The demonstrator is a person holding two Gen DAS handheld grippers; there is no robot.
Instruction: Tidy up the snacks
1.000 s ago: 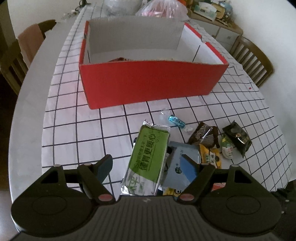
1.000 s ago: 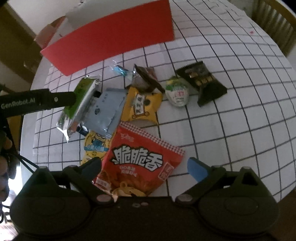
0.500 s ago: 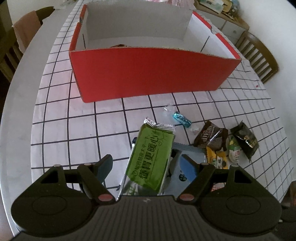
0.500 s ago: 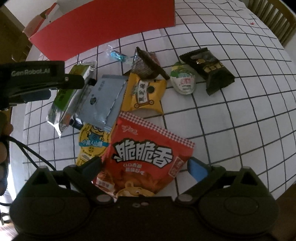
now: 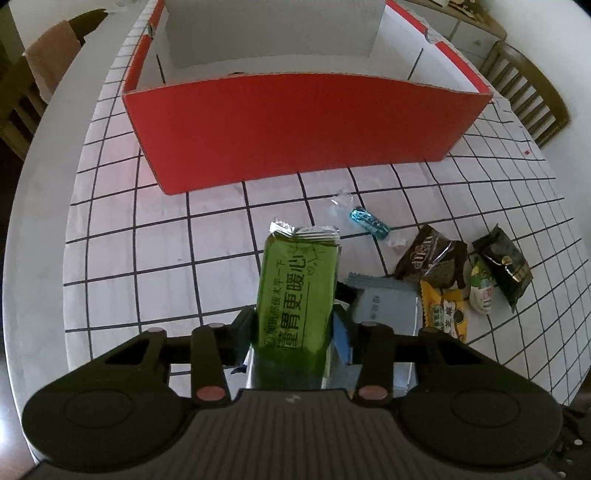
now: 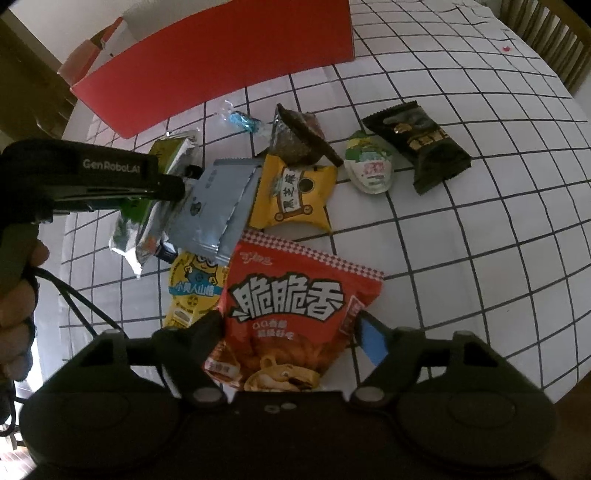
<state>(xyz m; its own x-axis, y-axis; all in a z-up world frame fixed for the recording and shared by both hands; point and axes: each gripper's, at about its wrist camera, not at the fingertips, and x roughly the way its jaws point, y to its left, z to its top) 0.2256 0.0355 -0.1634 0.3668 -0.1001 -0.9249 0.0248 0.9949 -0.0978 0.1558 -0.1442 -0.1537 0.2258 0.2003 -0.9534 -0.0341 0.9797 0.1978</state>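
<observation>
My left gripper (image 5: 293, 326) is shut on a green snack packet (image 5: 297, 291), which points toward the red cardboard box (image 5: 295, 122). In the right wrist view the left gripper (image 6: 173, 184) holds the green packet (image 6: 147, 218) beside a grey packet (image 6: 218, 206). My right gripper (image 6: 291, 332) is open, its fingers either side of a red crisp bag (image 6: 295, 314) that lies on the table. A yellow packet (image 6: 295, 195), a yellow minion pouch (image 6: 194, 288), a brown packet (image 6: 299, 136), a blue candy (image 6: 242, 120), a green-white snack (image 6: 371, 168) and a black packet (image 6: 417, 140) lie nearby.
The table (image 5: 110, 229) wears a white cloth with a black grid. Wooden chairs stand at the right (image 5: 528, 92) and left (image 5: 22, 96). The box is open at the top with white inner walls (image 5: 273, 33).
My left gripper has closed on the green packet and moved nearer the red box. My right gripper has moved closer over the red crisp bag and its fingers have narrowed slightly.
</observation>
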